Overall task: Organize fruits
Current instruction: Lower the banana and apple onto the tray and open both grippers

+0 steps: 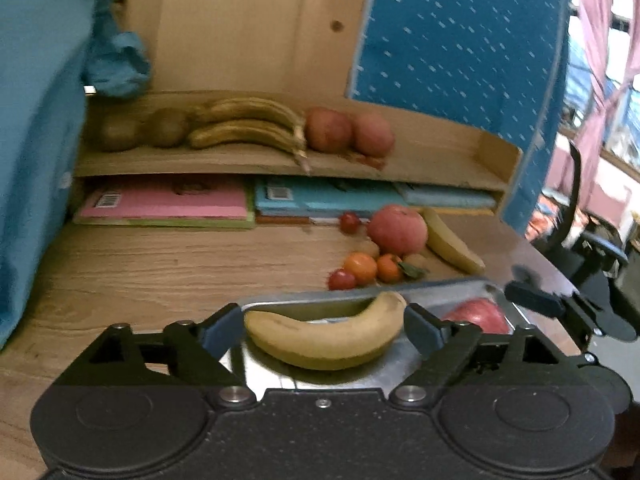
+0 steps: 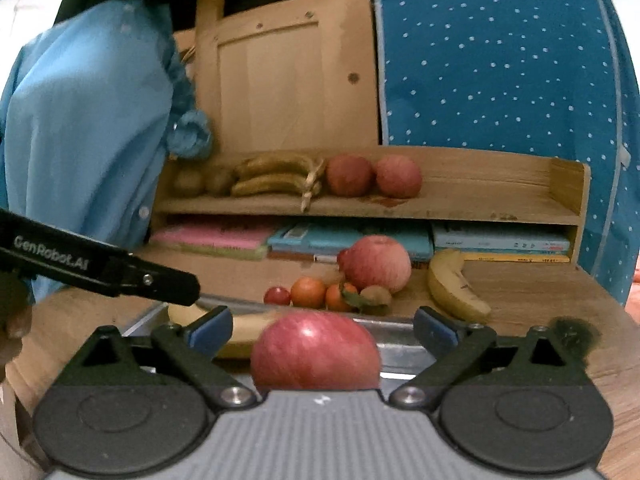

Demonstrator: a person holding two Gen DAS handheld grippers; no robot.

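The left claw point(image 1: 324, 324) stands spread wide, its blue-padded fingers point(image 1: 222, 326) flanking a banana point(image 1: 324, 336) without pressing on it; the fruit lies released in a shiny metal tray point(image 1: 360, 376). The banana is a smooth, curved crescent, yellow with a brownish seam along its top. The right claw point(image 2: 322, 330) is likewise wide open, and a red apple point(image 2: 316, 354) with fine pale streaks and a glossy highlight sits loose between its fingers, also in the tray point(image 2: 396, 348), touched by neither pad as far as can be seen. In the right wrist view the left claw's black arm reaches in from the left over the banana point(image 2: 248, 328).

Beyond the tray, on the wood-grained counter point(image 1: 140, 272), a small heap of fruit lies close together: a big pinkish apple point(image 1: 397, 230), two round oranges point(image 1: 361, 267), one with a green leaf, two small glossy red fruits point(image 1: 342, 280), a fuzzy brown kiwi point(image 2: 376, 295) and a second banana point(image 1: 452, 246) just beside the apple.

Behind stands a plain wooden shelf point(image 1: 492, 156). On its top board, in a row, are two dull brown kiwis point(image 1: 140, 130), a bunch of browned bananas point(image 1: 248, 124) and two reddish apples point(image 1: 348, 130). Flat books point(image 1: 168, 202), pink and blue, lie beneath it. A blue dotted fabric point(image 1: 460, 40) hangs on the right, and a light blue sleeve point(image 2: 80, 120) on the left.
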